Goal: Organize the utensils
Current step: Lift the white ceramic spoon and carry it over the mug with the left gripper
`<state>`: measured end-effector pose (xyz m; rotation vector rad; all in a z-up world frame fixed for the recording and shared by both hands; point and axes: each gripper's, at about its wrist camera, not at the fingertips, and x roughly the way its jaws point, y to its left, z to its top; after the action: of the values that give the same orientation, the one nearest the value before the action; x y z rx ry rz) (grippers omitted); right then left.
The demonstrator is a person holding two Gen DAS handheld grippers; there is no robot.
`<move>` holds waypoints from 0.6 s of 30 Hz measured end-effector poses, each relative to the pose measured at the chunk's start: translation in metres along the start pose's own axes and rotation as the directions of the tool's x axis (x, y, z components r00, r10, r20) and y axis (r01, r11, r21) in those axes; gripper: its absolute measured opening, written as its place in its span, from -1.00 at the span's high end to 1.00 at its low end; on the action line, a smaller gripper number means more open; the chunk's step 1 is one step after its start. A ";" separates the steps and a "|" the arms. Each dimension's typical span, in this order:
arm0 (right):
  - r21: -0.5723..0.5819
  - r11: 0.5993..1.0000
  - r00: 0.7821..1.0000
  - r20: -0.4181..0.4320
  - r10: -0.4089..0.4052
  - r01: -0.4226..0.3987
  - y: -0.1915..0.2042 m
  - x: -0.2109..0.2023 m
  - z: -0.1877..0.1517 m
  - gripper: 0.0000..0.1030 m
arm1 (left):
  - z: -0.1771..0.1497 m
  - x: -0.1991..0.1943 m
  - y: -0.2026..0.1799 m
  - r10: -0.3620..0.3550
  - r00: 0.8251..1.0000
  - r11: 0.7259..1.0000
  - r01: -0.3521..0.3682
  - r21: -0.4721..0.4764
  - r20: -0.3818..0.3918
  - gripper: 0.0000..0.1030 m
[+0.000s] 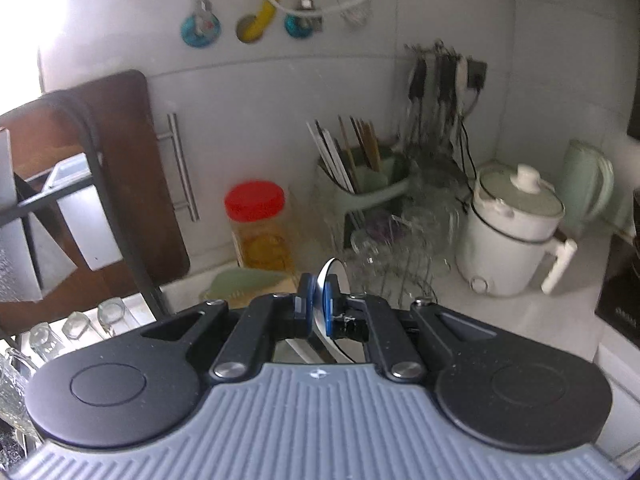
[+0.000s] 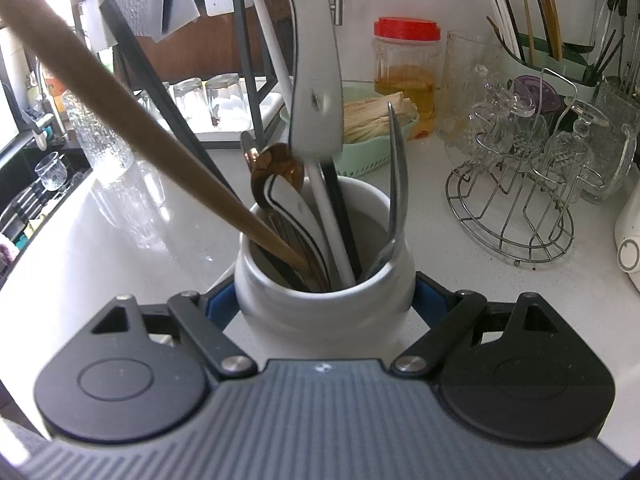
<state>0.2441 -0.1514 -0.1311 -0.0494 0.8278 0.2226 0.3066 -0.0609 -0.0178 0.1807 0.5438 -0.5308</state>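
In the left wrist view my left gripper [image 1: 316, 304] is shut on a metal spoon [image 1: 330, 271]. Its shiny bowl sticks up past the blue pads [image 1: 306, 300] and its handle runs back under the jaws. In the right wrist view my right gripper [image 2: 324, 304] is shut on a white ceramic utensil jar [image 2: 320, 312], a blue pad [image 2: 219, 305] pressing each side. The jar stands on the white counter and holds a long wooden handle [image 2: 120, 108], a grey spatula [image 2: 316, 80], a copper spoon [image 2: 276, 164], a steel fork [image 2: 398, 184] and several other utensils.
A green chopstick holder [image 1: 372, 184] stands by the back wall, with a red-lidded jar [image 1: 258, 228], a wire rack of glasses [image 2: 516, 200] and a white cooker [image 1: 512, 236] around it. A black dish rack [image 1: 92, 184] with glasses fills the left. A green basket [image 2: 368, 152] sits behind the utensil jar.
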 end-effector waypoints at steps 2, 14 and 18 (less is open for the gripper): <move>-0.001 1.000 1.000 0.002 0.000 0.000 0.000 0.000 0.000 -0.77 | -0.005 0.003 -0.003 -0.006 1.000 1.000 0.006 0.016 -0.023 0.88; 0.000 1.000 1.000 0.010 0.003 -0.003 -0.001 0.000 -0.001 -0.76 | -0.012 0.025 -0.019 -0.078 0.974 0.991 0.099 0.092 -0.211 0.88; -0.001 1.000 1.000 0.013 0.002 -0.002 0.000 -0.001 -0.001 -0.76 | -0.004 0.024 -0.020 -0.065 0.981 0.990 0.087 0.113 -0.185 0.88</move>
<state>0.2427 -0.1518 -0.1313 -0.0477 0.8151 0.2252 0.3112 -0.0872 -0.0343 0.3266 0.6981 -0.6257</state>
